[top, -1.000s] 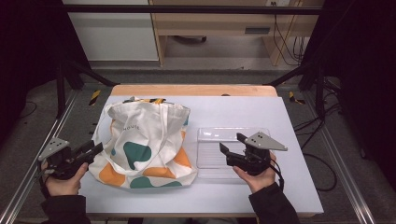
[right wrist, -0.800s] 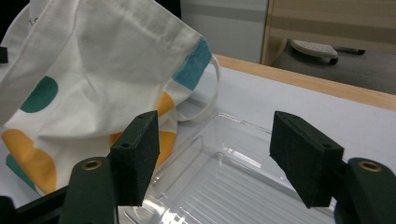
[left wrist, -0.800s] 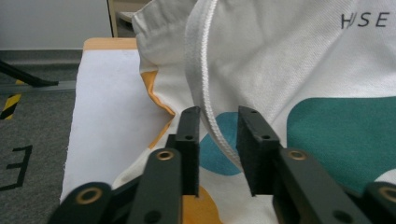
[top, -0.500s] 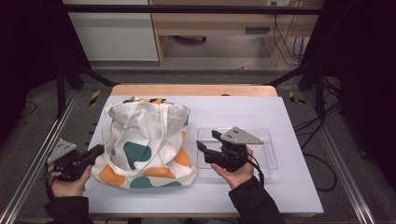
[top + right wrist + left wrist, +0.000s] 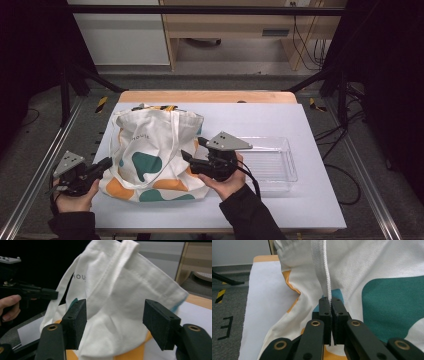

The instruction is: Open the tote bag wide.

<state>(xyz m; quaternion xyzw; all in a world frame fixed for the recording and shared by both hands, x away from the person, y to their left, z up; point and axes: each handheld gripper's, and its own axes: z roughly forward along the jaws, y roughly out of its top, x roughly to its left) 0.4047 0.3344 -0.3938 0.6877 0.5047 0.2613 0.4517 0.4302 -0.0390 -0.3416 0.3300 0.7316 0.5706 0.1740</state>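
**Strap pinched at the left, wide jaws facing the bag at the right**

A white table top point(image 5: 310, 200) with a pale wooden strip along its far edge stands in a dim room, metal rails running down each side and a wooden bench behind it. On the left half of the table lies a cream canvas tote bag printed with teal and orange blobs point(image 5: 155, 155), its opening toward the far edge and its woven straps draped over the front. Just beside it to the right sits a clear, shallow plastic tray point(image 5: 280, 165), flat on the white surface.

The left gripper point(image 5: 331, 302) is at the near-left corner of the bag. Its black jaws are pressed together on one white woven strap of the bag point(image 5: 324, 277), which rises straight up out of the pads against the cream cloth and a teal patch.

The right gripper point(image 5: 115, 322) is held at the bag's right side, over the edge where bag and tray meet, and points at the cloth. Its jaws stand wide apart with nothing between the pads; the bunched cream cloth and a fold of the bag's strap fill the gap behind them, apart from the pads. In the right gripper view the other hand and its gripper show farther off at the left edge.
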